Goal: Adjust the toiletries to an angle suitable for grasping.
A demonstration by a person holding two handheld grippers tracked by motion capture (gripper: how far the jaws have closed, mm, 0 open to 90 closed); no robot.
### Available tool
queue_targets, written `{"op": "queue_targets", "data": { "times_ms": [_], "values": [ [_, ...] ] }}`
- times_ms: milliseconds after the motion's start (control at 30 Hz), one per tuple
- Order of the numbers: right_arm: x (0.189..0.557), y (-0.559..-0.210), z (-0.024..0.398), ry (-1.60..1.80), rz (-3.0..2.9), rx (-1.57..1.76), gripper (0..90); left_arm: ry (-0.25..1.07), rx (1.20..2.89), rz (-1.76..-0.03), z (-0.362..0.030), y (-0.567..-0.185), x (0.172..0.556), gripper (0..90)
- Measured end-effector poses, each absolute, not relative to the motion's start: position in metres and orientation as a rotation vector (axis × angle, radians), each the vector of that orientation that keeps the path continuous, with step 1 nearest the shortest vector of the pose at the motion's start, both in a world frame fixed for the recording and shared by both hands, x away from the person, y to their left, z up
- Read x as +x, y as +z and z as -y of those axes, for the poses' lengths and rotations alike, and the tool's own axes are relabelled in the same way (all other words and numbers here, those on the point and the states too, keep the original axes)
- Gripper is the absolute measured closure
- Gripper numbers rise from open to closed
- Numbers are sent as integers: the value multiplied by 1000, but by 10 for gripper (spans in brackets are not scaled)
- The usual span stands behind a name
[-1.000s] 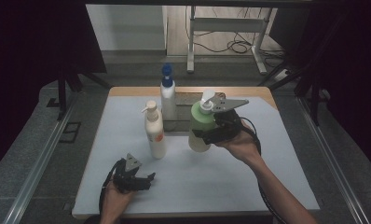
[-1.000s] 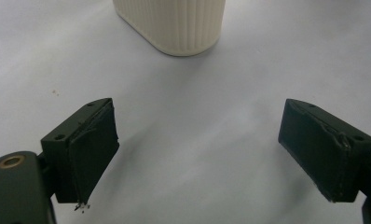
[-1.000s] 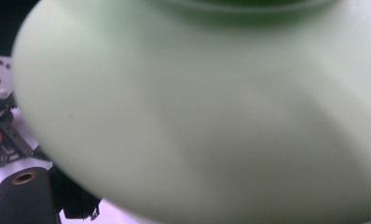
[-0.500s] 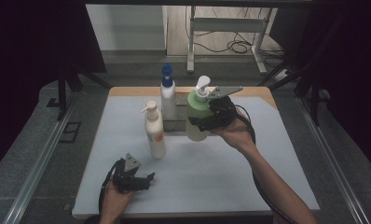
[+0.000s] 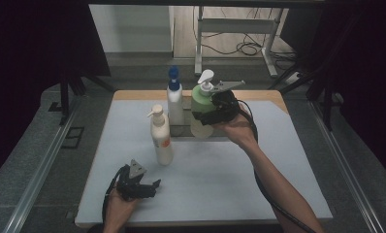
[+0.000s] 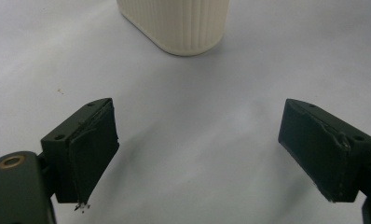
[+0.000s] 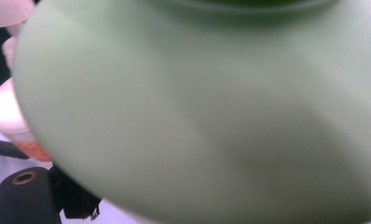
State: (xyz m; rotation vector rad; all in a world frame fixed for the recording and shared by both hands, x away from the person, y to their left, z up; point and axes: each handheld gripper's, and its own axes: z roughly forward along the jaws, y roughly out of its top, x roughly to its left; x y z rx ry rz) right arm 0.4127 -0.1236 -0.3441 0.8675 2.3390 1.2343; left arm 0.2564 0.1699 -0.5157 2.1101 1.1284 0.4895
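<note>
A green pump bottle (image 5: 201,100) with a white pump head is upright in my right gripper (image 5: 206,117), which is shut on its middle. It stands at the right end of a dark tray (image 5: 181,130), close beside a white bottle with a blue cap (image 5: 174,100). Whether its base touches the tray I cannot tell. In the right gripper view the green bottle (image 7: 211,102) sits right against the lens, with one black pad (image 7: 76,201) at its lower left. My left gripper (image 5: 152,189) rests open near the table's front left, jaws wide (image 6: 200,158) and nothing between them.
A cream pump bottle (image 5: 162,139) with an orange label stands left of centre, just beyond the left gripper; its ribbed base (image 6: 179,23) is ahead of the jaws. The white table top (image 5: 259,184) is edged by metal rails; a desk frame and cables lie behind.
The right gripper has carried the green bottle back and to the left, from mid-table to the tray beside the blue-capped bottle. The left gripper has stayed put.
</note>
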Motion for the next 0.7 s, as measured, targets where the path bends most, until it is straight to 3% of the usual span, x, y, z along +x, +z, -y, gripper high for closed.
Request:
{"op": "queue_targets", "data": {
  "times_ms": [700],
  "values": [
    [443,-342,108,1205,-2296,932,120,489,2102,-1132,-171,-515,256,116]
  ]
}}
